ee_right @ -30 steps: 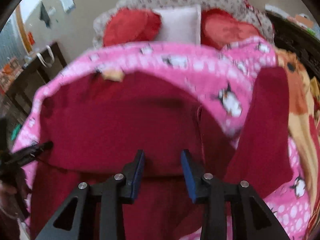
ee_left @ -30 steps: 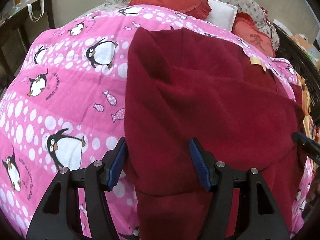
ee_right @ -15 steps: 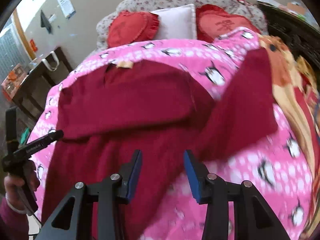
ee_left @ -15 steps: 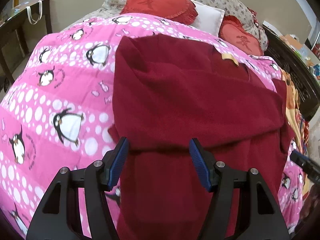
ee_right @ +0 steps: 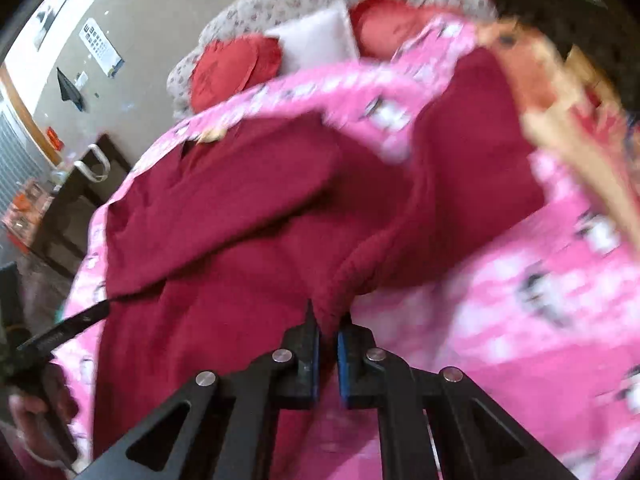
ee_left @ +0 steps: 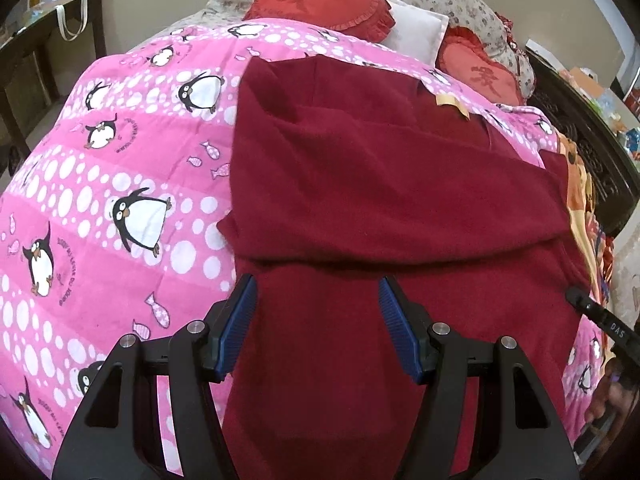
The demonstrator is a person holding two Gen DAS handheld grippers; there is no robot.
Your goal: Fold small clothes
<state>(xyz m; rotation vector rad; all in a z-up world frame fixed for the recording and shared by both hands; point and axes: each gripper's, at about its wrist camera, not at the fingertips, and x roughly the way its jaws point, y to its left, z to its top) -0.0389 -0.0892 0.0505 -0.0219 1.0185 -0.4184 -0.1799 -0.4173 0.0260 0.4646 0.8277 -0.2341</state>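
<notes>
A dark red garment (ee_left: 380,180) lies spread on the pink penguin quilt (ee_left: 120,160), with one sleeve folded across its chest. My left gripper (ee_left: 316,284) hovers open over the garment's lower body, with nothing pinched between its blue pads. In the right wrist view, my right gripper (ee_right: 328,322) is shut on the edge of the garment's other sleeve (ee_right: 460,180), which stretches away to the upper right. That view is blurred. Each gripper shows at the other view's edge, held in a hand.
Red heart cushions (ee_left: 320,0) and a white pillow (ee_left: 412,32) sit at the head of the bed. An orange patterned blanket (ee_left: 580,192) and a dark carved bed frame (ee_left: 592,152) run along the right side. A dark table (ee_left: 40,40) stands to the left.
The left gripper drew back from the garment and stayed open. The right gripper swung over to the outstretched sleeve and closed on its edge.
</notes>
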